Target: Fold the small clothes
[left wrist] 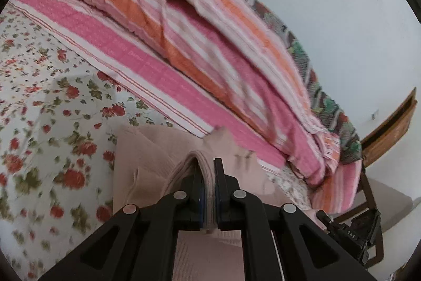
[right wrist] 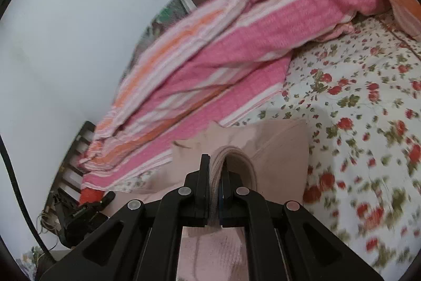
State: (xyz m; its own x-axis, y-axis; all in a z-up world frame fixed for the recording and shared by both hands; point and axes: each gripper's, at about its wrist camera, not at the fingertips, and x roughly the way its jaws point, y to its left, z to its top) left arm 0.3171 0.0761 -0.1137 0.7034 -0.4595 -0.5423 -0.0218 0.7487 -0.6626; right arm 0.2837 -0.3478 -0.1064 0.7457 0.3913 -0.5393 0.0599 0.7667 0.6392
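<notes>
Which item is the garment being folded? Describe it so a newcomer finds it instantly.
Start at the bed with the floral sheet; a pink-and-orange striped blanket is heaped along its far side. In front of that heap is the beige garment, pinched in both the left gripper and the right gripper. It is the only plain, unpatterned fabric there.

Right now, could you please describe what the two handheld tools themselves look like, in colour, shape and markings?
Both look alike. The left tool and right tool are matte black, with two flat narrow fingers on angular linkage arms with triangular cut-outs. Four round silver pivot pins cross each linkage. Blue pads line the fingers' inner faces. No sleeve or hand shows.
</notes>
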